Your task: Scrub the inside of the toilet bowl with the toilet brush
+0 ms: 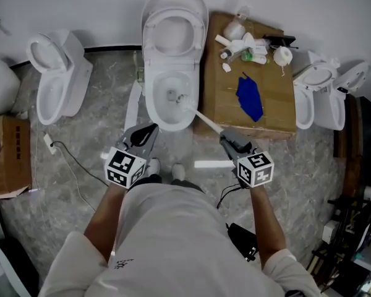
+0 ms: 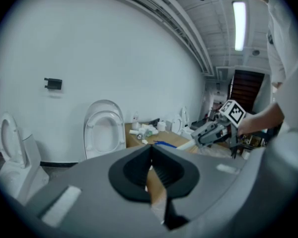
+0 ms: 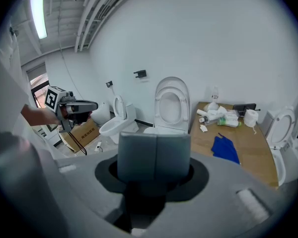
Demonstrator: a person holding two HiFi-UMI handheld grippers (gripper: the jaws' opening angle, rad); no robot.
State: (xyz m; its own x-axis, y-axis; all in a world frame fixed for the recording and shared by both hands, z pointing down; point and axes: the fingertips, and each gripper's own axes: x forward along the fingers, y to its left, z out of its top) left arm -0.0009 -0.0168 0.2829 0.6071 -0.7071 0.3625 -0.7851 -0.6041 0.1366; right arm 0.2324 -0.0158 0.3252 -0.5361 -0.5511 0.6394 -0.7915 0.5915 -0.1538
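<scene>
White toilet brush (image 1: 205, 119) slanting down into the open toilet bowl (image 1: 153, 107).

Bowl: white ceramic, oval, set against the wall, with seat and lid (image 1: 198, 11) tipped upright behind it and the basin fully exposed. Brush: long straight white handle on a diagonal from lower right to upper left, crossing the bowl's right rim. Head sits low inside, near the middle of the basin and just right of the drain opening; whether it touches the ceramic is too small to tell. Outer end of the handle clamped in the jaws of the right gripper (image 1: 230, 140), outside the bowl at its front right. Shows in the left gripper view as a pale bar (image 2: 185, 146) leading out of those jaws.
</scene>
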